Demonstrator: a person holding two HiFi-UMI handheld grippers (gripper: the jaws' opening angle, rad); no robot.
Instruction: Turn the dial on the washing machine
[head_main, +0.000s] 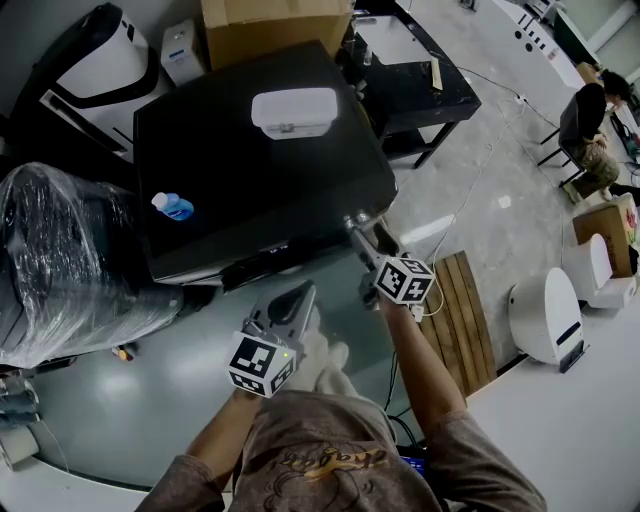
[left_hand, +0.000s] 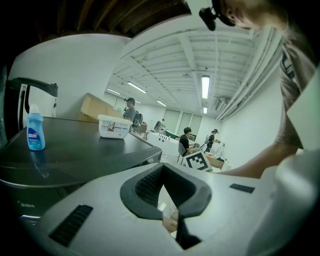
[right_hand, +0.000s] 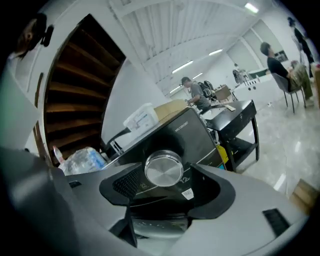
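the black washing machine (head_main: 250, 180) fills the space in front of me. my left tongs (left_hand: 171, 200) hang back below its front edge, part open and with nothing in them. my right tongs (right_hand: 167, 184) stand wide at the front panel's right end. the silver dial (right_hand: 163, 168) sits framed between the pads, which don't seem to press on it yet. to do this well, i'd centre the dial and ease in until both pads flank its rim. then i'd close evenly and roll about the dial's own axis, because smooth metal probably slips under a skewed pinch.
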